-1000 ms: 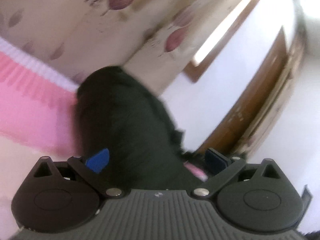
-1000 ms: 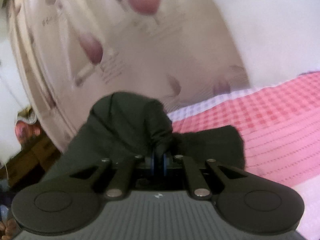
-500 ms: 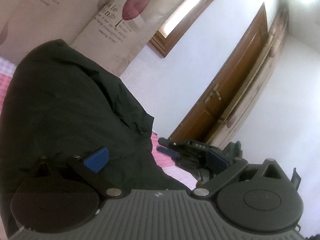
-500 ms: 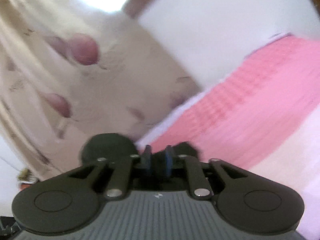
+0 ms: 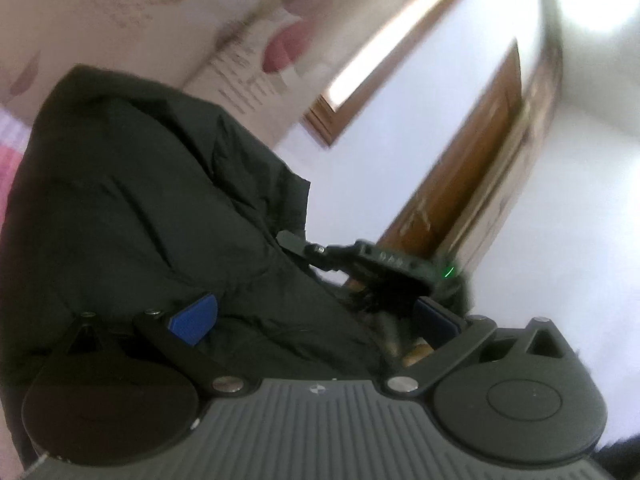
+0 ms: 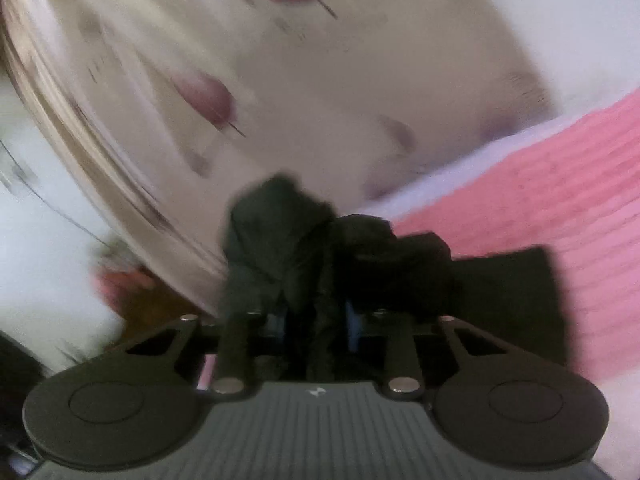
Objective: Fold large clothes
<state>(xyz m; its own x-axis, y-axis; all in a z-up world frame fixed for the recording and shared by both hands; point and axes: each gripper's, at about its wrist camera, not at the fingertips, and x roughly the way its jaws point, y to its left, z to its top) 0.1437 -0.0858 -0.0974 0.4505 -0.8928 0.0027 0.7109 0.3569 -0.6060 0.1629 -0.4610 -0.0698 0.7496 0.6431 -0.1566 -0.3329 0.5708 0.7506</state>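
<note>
Left wrist view: my left gripper (image 5: pixel 314 318) stands wide open, its two blue pads far apart, and nothing is caught between them. The dark garment (image 5: pixel 132 216) is my landmark here. It fills the left and middle of this view as a raised, creased mass, and my left blue pad (image 5: pixel 194 319) sits right against its lower folds, though I cannot tell whether it actually touches the cloth. To the right of the garment I see my right gripper (image 5: pixel 294 240) from the side, its tip meeting the garment's right edge. Behind the garment hangs a cream curtain with reddish leaf prints (image 5: pixel 256 52), and further right of it a brown wooden door (image 5: pixel 476 168) in a white wall. A strip of pink bedding (image 5: pixel 10 156) shows at the garment's left edge.

In the right wrist view the picture is smeared by motion. My right gripper (image 6: pixel 316 322) is nearly closed, and a bunched fold of the dark garment (image 6: pixel 288 248) is pinched between its fingers, rising in a hump just ahead of them. To the right of the garment lies the pink checked bed cover (image 6: pixel 560 208); another part of the garment spreads flat across it. The leaf-print curtain (image 6: pixel 320 80) fills the background above the garment.
</note>
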